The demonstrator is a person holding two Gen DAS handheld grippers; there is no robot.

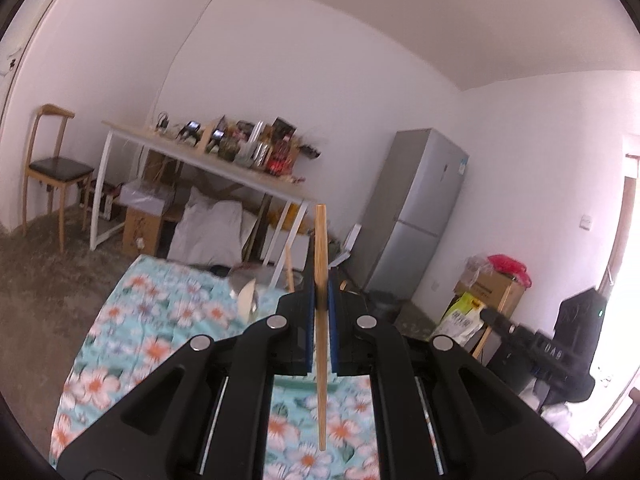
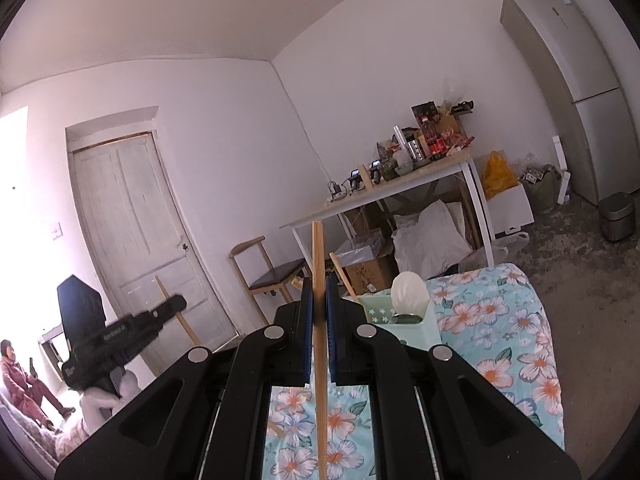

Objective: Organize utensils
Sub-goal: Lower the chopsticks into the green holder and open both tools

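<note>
My left gripper [image 1: 320,286] is shut on a wooden chopstick [image 1: 320,240] that stands nearly upright between its blue pads, above the floral tablecloth [image 1: 160,320]. Beyond it I see a white spoon [image 1: 248,300] and another chopstick [image 1: 289,276]. My right gripper [image 2: 319,280] is shut on its own upright chopstick [image 2: 317,248]. Just right of it stands a teal utensil holder [image 2: 408,330] with a white spoon [image 2: 408,290] in it and a chopstick [image 2: 342,276] leaning at its left side. Each view catches the other gripper off to one side: the right gripper [image 1: 540,354] and the left gripper [image 2: 120,336].
A white-legged table [image 1: 224,168] crowded with bottles and boxes stands by the wall, with cartons and bags beneath. A wooden chair [image 1: 56,168], a grey fridge [image 1: 416,216] and a small bin [image 2: 618,216] are around it. A person [image 2: 24,380] sits low near a white door [image 2: 136,232].
</note>
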